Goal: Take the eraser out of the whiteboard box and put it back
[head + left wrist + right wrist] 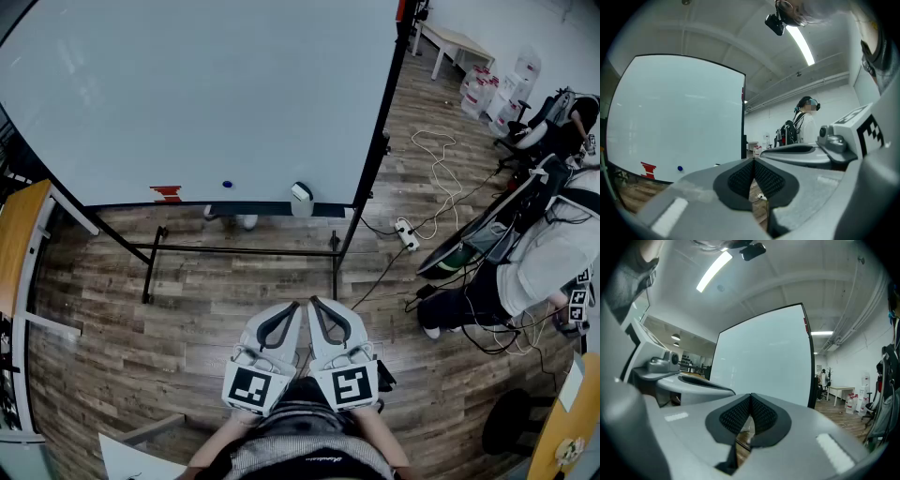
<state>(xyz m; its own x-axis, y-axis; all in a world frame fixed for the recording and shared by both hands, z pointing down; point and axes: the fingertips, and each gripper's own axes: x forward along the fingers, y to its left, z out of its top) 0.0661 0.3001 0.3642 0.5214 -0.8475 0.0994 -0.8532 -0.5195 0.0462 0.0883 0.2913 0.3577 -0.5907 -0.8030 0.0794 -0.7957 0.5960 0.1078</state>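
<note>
A big whiteboard [197, 94] on a black stand faces me. On its lower edge sits a small white box [301, 199]; no eraser shows from here. A red patch [166, 193] and a blue dot [227, 186] sit on the board's lower left, and the left gripper view shows the same red patch [648, 169] and blue dot [680, 168]. Both grippers are held side by side close to my body, well short of the board. The left gripper [297, 307] [753, 161] is shut and empty. The right gripper [315, 303] [751, 397] is shut and empty as well.
The stand's black floor bars [239, 251] lie between me and the board. A power strip [406, 234] and loose cables [441, 178] trail on the wood floor at right, near a seated person [553, 253]. A wooden table edge [19, 234] stands at left.
</note>
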